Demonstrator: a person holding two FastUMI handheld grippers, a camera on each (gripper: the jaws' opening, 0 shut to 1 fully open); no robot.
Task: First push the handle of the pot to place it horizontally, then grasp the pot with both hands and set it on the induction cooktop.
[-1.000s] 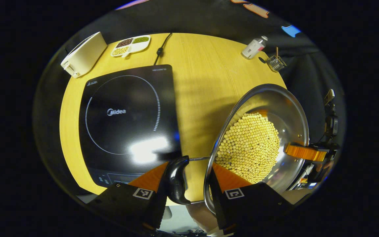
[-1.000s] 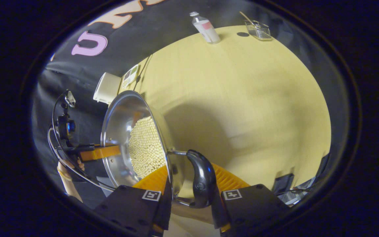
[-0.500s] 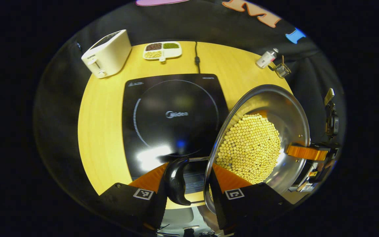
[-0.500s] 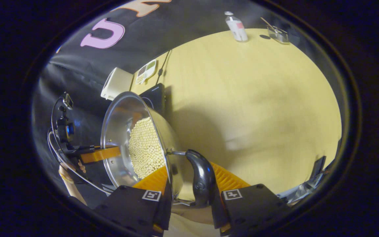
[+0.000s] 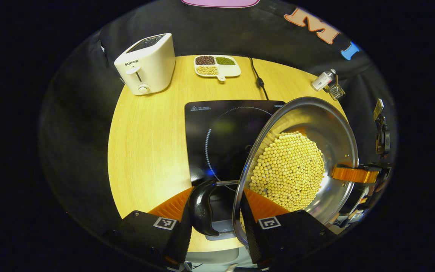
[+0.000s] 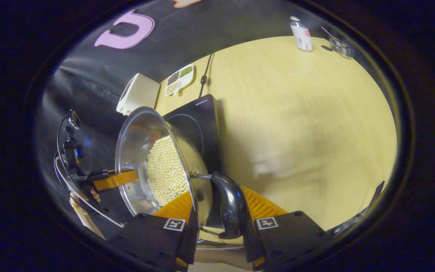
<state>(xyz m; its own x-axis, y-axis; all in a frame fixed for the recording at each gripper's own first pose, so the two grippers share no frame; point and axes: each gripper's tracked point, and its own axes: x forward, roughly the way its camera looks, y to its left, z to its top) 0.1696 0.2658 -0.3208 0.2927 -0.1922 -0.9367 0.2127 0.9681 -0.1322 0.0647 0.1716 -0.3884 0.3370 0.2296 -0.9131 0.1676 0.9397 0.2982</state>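
- Left gripper point(image 5: 217, 211) jaws closed narrow on black curved side handle point(image 5: 201, 207) of shiny stainless-steel pot point(image 5: 315, 117); one finger outside handle, other inside pot rim against wall.
- Right gripper point(image 6: 219, 219) jaws likewise clamped on opposite black curved handle point(image 6: 229, 206) of same pot point(image 6: 136, 132), rim caught between fingers.
- Seen across pot in left gripper view: right gripper finger point(image 5: 351, 174) at far rim. Seen in right gripper view: left gripper finger point(image 6: 113, 179) at far rim, with hand point(image 6: 83, 198) behind it.
- Pot held between both grippers, over right part of black glass induction cooktop point(image 5: 221, 128); contact with cooktop cannot be judged.
- Pot bottom covered by layer of small pale yellow round beads point(image 5: 289, 170).
- Cooktop flat on round light wooden table point(image 5: 145, 143); black power cord point(image 5: 258, 77) running from its far edge toward booth wall.
- Far side of table: cream-white toaster point(image 5: 145, 62) at left, white divided dish point(image 5: 217, 66) with brown, green and yellow grains just beside it.
- Far right edge of table: small white bottle point(image 5: 323, 80) and little wire basket point(image 5: 336, 90), close together, well apart from cooktop.
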